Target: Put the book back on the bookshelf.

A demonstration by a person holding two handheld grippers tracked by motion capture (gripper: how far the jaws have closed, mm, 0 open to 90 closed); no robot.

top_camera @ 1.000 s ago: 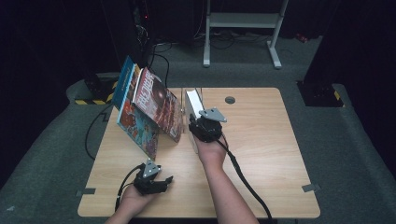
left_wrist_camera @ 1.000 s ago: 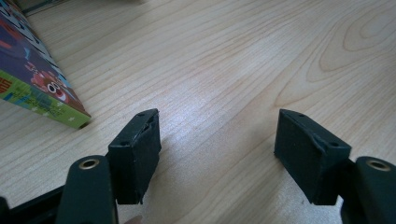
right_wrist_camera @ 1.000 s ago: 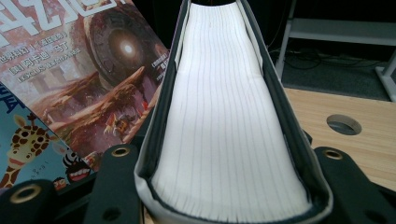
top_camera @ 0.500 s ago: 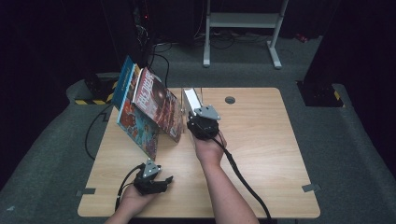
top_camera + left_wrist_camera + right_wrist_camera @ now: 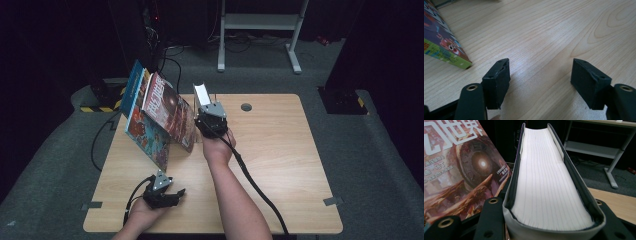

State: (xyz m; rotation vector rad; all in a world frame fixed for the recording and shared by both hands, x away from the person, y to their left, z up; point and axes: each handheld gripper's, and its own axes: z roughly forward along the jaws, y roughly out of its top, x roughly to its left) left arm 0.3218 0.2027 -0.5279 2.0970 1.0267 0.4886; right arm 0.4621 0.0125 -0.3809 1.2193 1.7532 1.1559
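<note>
We keep the right gripper (image 5: 205, 111) clamped on the thick book (image 5: 549, 180); we lean it gently against the tilted books (image 5: 160, 117); the left gripper (image 5: 541, 82) rests open.

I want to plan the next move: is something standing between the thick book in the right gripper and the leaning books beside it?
Nothing visible does. The thick book, clamped in the right gripper, stands right beside the leaning books.

Dark lab: cables (image 5: 172, 62), metal stand (image 5: 260, 22).
</note>
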